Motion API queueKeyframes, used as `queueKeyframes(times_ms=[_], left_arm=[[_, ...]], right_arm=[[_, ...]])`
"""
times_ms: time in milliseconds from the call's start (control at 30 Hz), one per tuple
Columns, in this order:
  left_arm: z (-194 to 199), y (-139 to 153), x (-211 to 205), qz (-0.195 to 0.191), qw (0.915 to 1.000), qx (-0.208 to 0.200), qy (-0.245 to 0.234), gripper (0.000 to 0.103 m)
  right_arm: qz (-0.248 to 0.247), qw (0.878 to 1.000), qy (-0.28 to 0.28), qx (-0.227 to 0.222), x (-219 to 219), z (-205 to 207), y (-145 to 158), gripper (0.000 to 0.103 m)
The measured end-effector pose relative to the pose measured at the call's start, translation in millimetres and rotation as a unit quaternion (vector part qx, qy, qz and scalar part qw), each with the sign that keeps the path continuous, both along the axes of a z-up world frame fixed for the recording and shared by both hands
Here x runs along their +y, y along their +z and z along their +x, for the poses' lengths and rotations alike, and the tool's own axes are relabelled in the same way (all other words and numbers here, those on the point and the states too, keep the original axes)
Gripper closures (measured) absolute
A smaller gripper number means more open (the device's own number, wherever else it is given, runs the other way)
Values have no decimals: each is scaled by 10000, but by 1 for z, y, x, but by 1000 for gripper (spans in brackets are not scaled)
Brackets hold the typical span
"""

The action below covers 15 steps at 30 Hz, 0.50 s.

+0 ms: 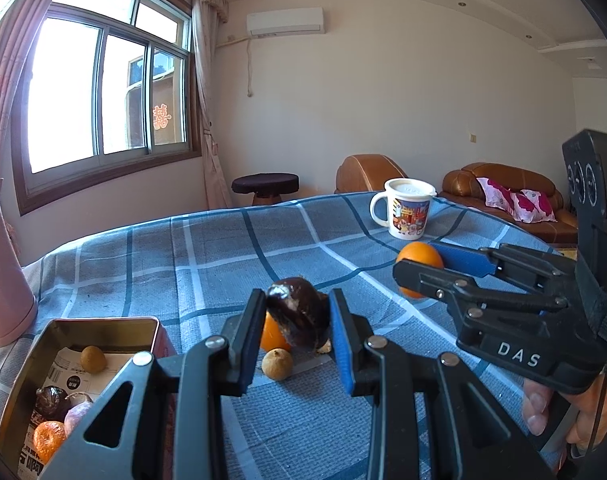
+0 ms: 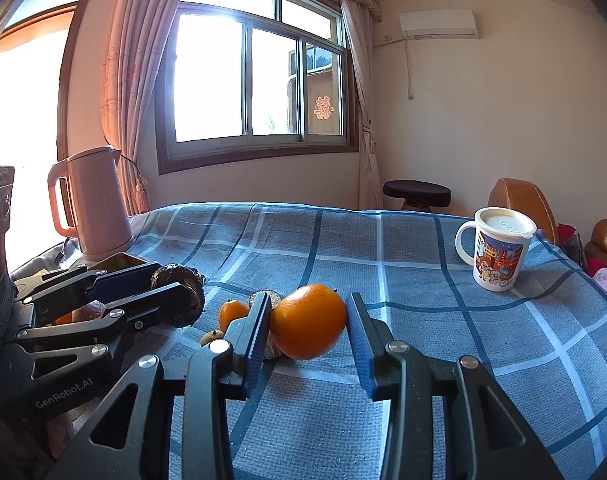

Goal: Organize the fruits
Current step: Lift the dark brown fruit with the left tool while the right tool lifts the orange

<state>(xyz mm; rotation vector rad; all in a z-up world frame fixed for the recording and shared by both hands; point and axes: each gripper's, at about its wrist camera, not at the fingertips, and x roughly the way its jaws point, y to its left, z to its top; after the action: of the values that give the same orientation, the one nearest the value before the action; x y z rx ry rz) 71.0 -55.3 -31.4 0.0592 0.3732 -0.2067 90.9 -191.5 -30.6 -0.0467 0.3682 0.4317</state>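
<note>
- Dark, wrinkled-skinned fruit [image 1: 299, 316] is sitting clamped in the left gripper [image 1: 297, 340] at centre frame.
- Smooth, round orange [image 2: 308, 321] is being pinched by the right gripper [image 2: 308, 340].
- Both should be travelling low toward the metal tin [image 1: 31, 364] at lower left, then releasing gently so nothing rolls across the woven checked cloth [image 1: 207, 256].

Bedroom clutter around the blue checked cloth [image 2: 423, 280]

A lidded cartoon mug [image 2: 497, 254] stands at its far corner, a pink kettle [image 2: 97, 204] near the window [image 2: 255, 80].
</note>
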Motion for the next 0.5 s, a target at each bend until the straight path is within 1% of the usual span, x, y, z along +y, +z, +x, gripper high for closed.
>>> queueKeyframes(times_ms=[500], left_arm=[[-7,3,4,-63,9997,-222,75,69]], right_arm=[[56,9997,51,-253,-1,-9,3,63]])
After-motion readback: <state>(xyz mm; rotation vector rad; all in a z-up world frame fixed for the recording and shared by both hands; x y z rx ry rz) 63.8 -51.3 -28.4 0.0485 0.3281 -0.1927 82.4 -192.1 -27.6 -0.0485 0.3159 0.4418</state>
